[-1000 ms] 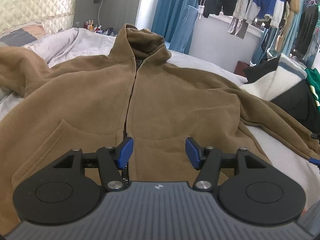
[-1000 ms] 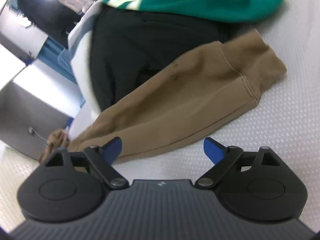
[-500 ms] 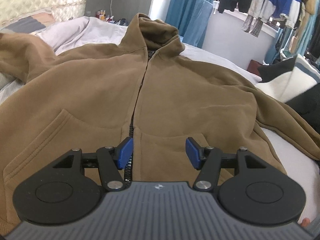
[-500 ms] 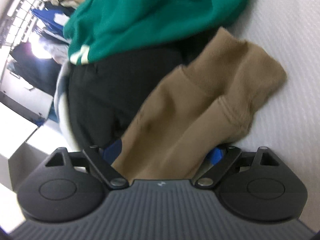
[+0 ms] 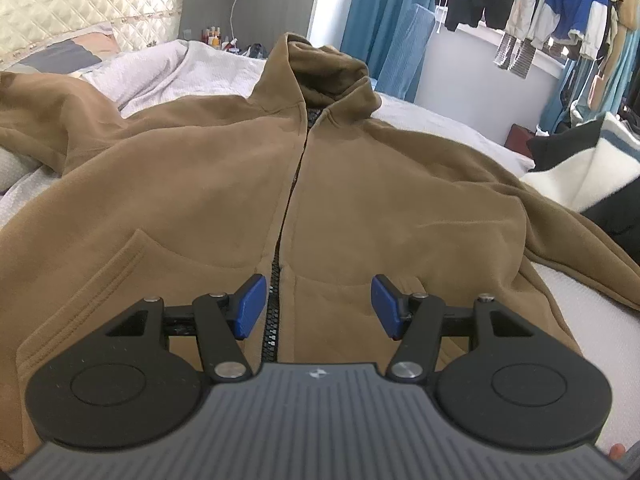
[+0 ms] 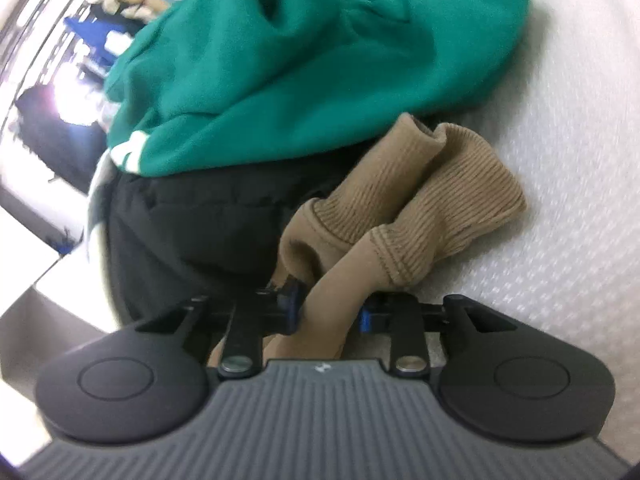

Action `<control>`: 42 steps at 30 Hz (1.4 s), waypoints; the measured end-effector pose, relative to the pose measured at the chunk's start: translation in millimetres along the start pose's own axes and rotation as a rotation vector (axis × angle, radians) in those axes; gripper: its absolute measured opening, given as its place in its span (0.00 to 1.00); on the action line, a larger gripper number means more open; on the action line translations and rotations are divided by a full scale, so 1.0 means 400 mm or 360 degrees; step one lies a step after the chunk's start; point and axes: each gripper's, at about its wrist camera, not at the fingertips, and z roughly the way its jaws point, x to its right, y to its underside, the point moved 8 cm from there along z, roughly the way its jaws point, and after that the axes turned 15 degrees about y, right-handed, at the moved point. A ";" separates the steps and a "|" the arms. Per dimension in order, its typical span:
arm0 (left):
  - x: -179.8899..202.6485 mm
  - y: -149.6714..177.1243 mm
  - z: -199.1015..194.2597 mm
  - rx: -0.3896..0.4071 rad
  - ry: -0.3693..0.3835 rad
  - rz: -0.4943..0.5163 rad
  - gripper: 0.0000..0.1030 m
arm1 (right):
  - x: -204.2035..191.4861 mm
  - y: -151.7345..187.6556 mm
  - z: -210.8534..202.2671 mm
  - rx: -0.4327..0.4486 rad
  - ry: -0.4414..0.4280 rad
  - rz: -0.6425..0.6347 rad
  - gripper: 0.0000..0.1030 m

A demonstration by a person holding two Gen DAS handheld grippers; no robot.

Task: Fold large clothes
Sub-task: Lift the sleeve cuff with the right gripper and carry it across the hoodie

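Hoodie sleeve (image 6: 400, 236), seemingly in closing right gripper (image 6: 330, 312)

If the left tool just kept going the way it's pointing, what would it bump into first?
Most likely the front of the brown hoodie, close to its zipper. The left tool hangs open and tilted down toward it, with nothing between; the exact gap is hard to judge.

A white-covered bed (image 5: 580, 292) carries 1 brown hoodie (image 5: 360, 200) spread flat mid-frame, with a pile of clothes (image 5: 592, 176) at right.
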 end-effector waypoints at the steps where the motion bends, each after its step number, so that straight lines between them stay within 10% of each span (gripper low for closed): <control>1: 0.000 -0.002 -0.005 0.0007 0.0004 -0.0001 0.62 | -0.004 -0.003 -0.009 -0.0013 0.0014 0.0004 0.27; 11: 0.004 -0.012 -0.059 0.0076 0.0050 -0.0002 0.62 | -0.115 -0.012 -0.201 0.0074 -0.0051 -0.0214 0.21; 28: -0.097 -0.057 -0.105 0.0160 -0.0013 -0.0061 0.62 | -0.609 -0.180 -0.331 0.0629 -0.0093 -0.0748 0.18; 42: -0.292 -0.151 -0.121 0.0298 0.0050 -0.0375 0.62 | -1.126 0.362 -0.579 0.0904 -0.0684 -0.1449 0.18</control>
